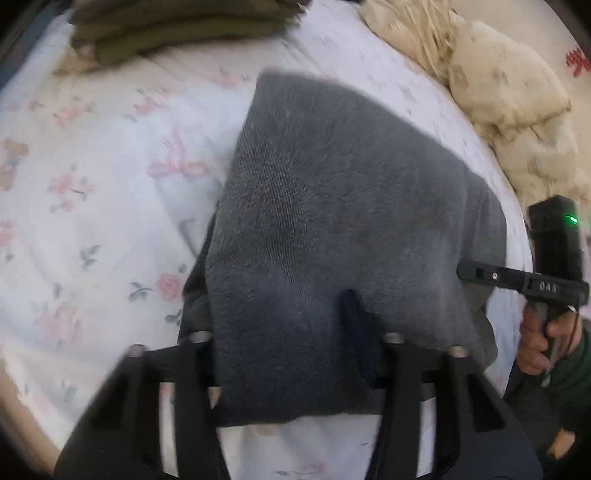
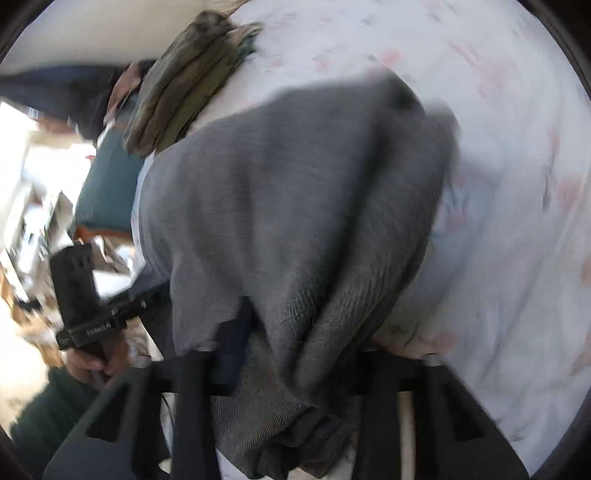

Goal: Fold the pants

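Grey knit pants (image 1: pixel 332 206) hang stretched between both grippers above a floral bed sheet (image 1: pixel 92 177). My left gripper (image 1: pixel 291 354) is shut on the near edge of the pants, the cloth draped over and between its fingers. My right gripper (image 2: pixel 291 362) is shut on the other end of the pants (image 2: pixel 295 221), with bunched folds hanging below its fingers. The right gripper also shows at the right edge of the left wrist view (image 1: pixel 465 271), its tip touching the cloth. The left gripper shows at the left in the right wrist view (image 2: pixel 140 302).
Folded olive-green garments (image 1: pixel 166 29) lie at the far side of the bed, also in the right wrist view (image 2: pixel 184 85). A crumpled cream duvet (image 1: pixel 498 92) lies at the far right. A teal cushion (image 2: pixel 107 192) and cluttered room sit beyond the bed edge.
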A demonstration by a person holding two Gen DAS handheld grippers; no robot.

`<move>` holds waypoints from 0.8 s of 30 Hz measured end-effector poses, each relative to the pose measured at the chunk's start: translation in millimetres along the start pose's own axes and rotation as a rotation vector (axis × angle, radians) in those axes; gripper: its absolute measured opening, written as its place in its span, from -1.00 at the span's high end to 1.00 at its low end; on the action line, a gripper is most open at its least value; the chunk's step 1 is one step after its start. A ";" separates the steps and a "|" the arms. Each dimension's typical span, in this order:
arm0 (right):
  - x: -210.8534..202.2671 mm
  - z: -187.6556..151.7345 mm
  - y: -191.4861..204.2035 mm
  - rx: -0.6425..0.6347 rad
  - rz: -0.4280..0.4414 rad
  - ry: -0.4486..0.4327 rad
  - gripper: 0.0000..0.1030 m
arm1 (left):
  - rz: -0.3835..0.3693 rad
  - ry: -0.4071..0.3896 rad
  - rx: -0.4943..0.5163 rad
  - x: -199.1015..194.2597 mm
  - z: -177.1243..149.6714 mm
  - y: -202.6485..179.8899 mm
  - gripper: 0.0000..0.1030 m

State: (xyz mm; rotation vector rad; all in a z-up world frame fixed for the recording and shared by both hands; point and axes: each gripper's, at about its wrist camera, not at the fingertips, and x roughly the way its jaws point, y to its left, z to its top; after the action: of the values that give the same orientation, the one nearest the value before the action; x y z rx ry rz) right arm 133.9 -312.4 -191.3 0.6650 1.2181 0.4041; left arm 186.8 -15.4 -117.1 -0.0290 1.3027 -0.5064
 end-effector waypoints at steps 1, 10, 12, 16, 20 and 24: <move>-6.6 3.7 8.9 -0.047 -0.013 -0.007 0.63 | 0.012 -0.024 -0.006 -7.3 -1.0 -3.8 0.53; -44.5 23.1 31.7 -0.133 0.003 -0.015 0.67 | 0.021 -0.041 -0.149 -53.5 -40.1 -35.5 0.67; -49.2 24.6 26.5 -0.122 0.017 0.039 0.67 | -0.024 -0.045 -0.245 -70.9 -60.8 -40.5 0.67; -48.6 12.8 14.6 -0.131 -0.008 0.158 0.45 | 0.023 -0.003 -0.205 -58.8 -98.9 -58.2 0.60; -39.4 -12.4 -1.3 -0.148 -0.234 0.236 0.11 | 0.143 0.146 -0.088 -32.9 -113.0 -55.7 0.08; -79.5 -25.6 16.3 -0.236 -0.375 0.100 0.16 | 0.253 -0.011 -0.064 -86.4 -103.6 -47.8 0.06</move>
State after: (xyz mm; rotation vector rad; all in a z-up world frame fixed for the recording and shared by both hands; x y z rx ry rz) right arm 86.0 -342.9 -128.0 0.2076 1.3331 0.2620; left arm 59.9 1.1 -53.0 0.0787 1.2899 -0.2485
